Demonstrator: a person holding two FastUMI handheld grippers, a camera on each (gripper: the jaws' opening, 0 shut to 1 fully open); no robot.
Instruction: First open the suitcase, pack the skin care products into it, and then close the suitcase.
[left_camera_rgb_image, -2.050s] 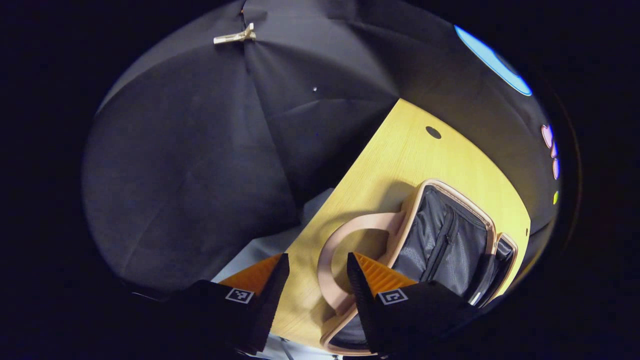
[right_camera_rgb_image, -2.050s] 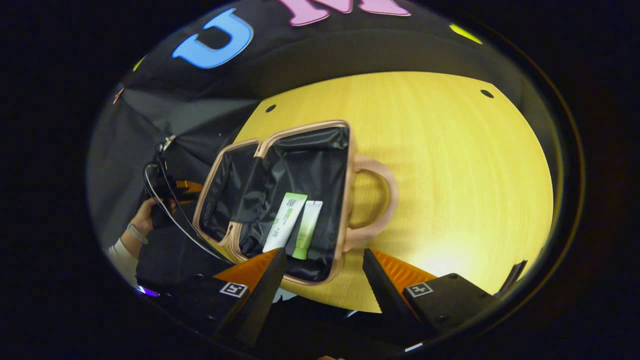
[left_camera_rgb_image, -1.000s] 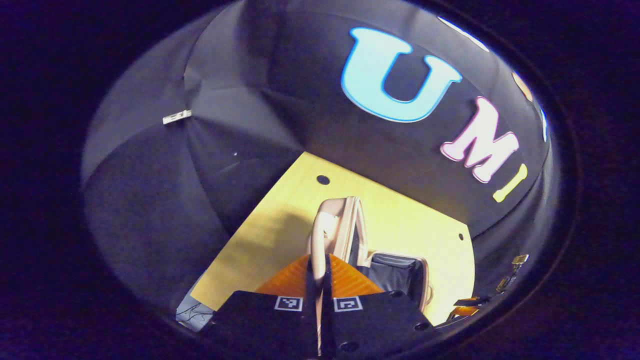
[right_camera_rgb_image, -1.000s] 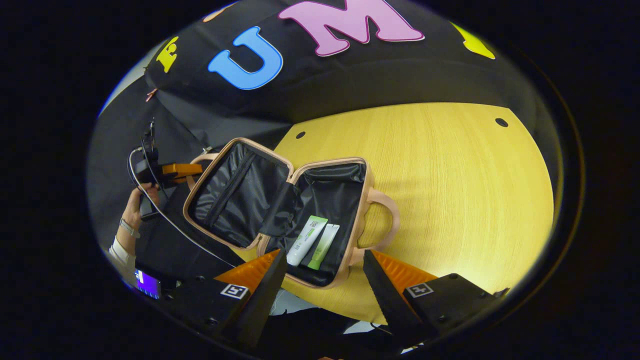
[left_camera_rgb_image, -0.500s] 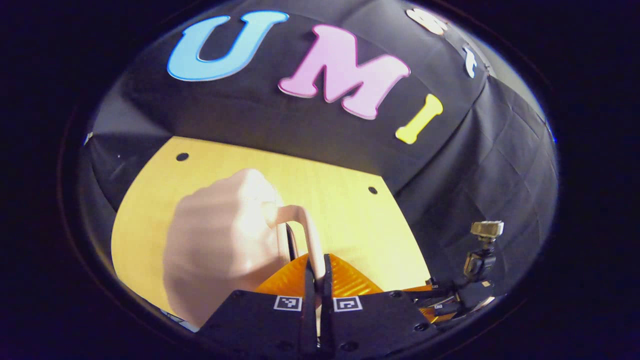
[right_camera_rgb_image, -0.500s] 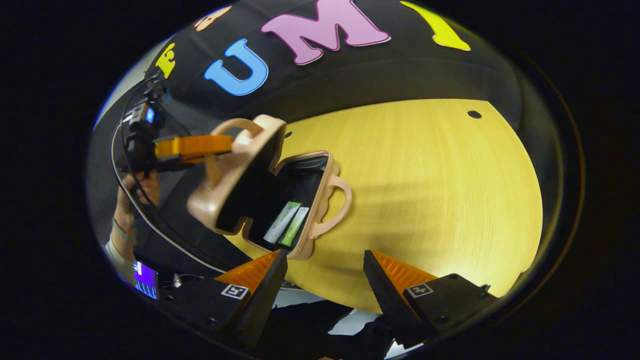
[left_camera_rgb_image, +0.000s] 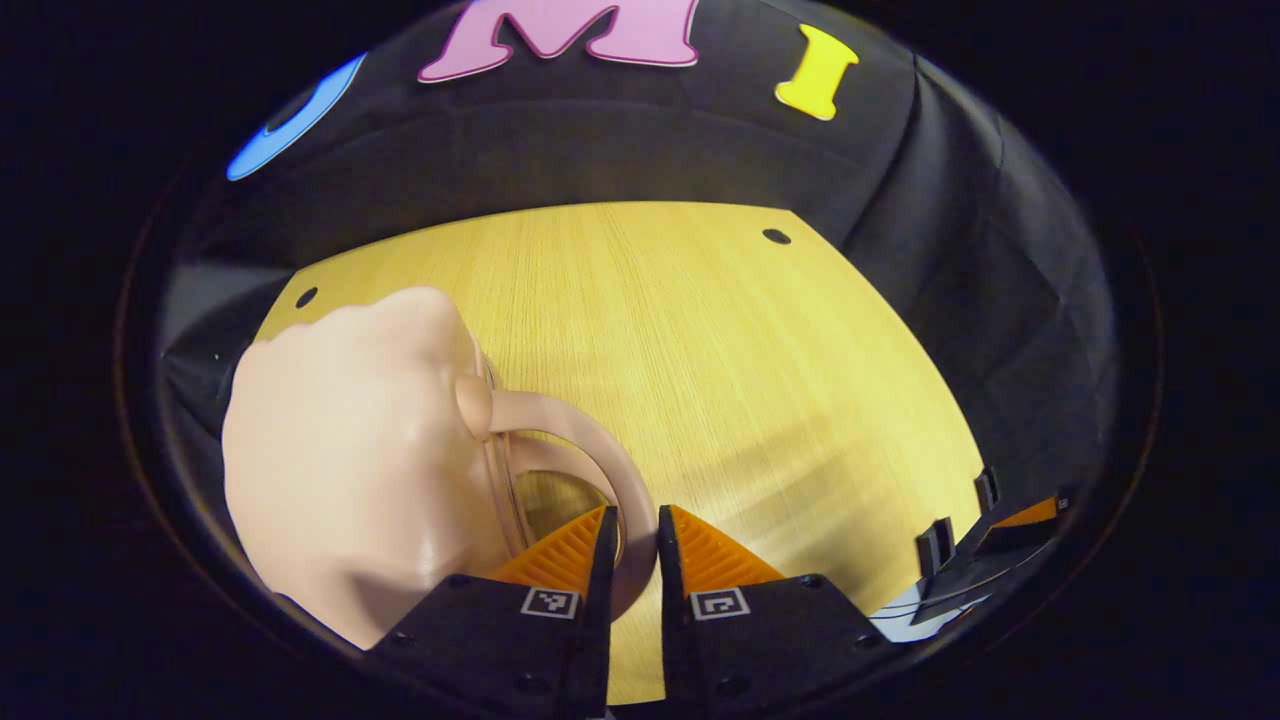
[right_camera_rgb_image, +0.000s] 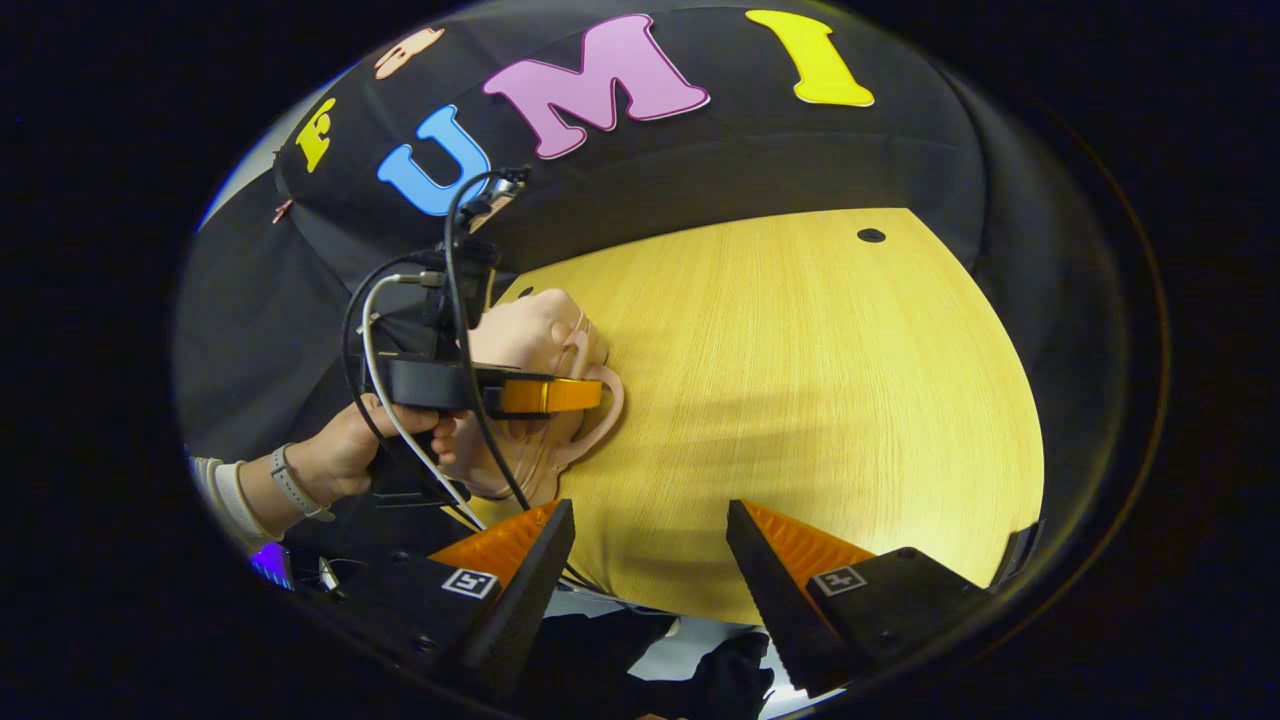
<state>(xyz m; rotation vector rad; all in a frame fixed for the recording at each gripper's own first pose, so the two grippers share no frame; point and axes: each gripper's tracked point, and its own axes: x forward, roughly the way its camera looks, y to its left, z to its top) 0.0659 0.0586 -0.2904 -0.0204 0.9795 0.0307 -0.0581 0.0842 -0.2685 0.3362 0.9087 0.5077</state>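
With the pink suitcase (left_camera_rgb_image: 340, 450) folded shut on the wooden table (left_camera_rgb_image: 720, 380), its handle (left_camera_rgb_image: 600, 460) is pinched by the left gripper (left_camera_rgb_image: 632, 545), while the right gripper (right_camera_rgb_image: 650, 560) is held apart nearby, and a hasty release could let the lid spring open.

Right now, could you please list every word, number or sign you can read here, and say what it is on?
Suitcase: no writing visible on its shell or handle.
Left gripper: a square black-and-white marker on each finger, a pattern, no readable text.
Right gripper: the same kind of markers, no words or numbers.
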